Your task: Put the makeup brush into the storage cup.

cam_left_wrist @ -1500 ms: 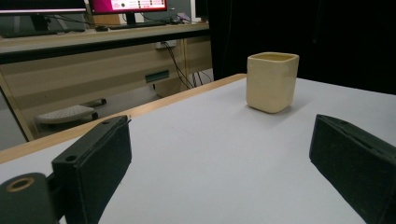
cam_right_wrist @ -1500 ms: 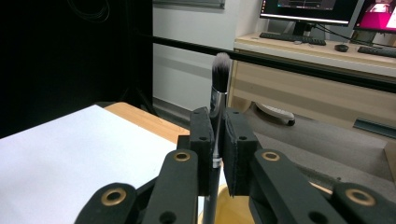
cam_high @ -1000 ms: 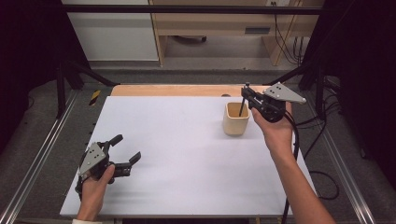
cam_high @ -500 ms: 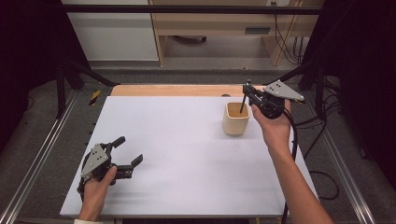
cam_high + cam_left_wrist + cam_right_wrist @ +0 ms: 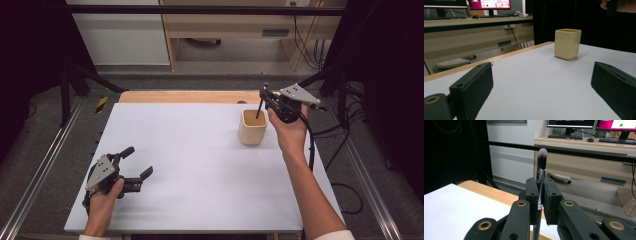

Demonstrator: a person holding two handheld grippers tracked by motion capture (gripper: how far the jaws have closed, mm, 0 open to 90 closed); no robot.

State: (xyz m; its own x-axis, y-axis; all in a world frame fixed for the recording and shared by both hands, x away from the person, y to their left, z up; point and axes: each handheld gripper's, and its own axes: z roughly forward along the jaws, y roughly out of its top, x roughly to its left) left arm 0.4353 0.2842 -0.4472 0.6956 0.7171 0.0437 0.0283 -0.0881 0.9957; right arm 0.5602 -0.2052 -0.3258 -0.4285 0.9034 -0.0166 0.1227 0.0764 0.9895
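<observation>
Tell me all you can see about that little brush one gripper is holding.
The brush is slim, with a dark, rounded tuft of soft-looking bristles paling at the tip, a shiny metal collar beneath, and a thin dark handle. It stands upright, bristles up, clamped between the right gripper's black pads. In the high view its lower end dips into the cream, square-sided cup on the white table; whether it touches the cup is unclear.

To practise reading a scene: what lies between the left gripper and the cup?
Nothing: in the high view, only bare white table separates the left gripper from the cup.
</observation>
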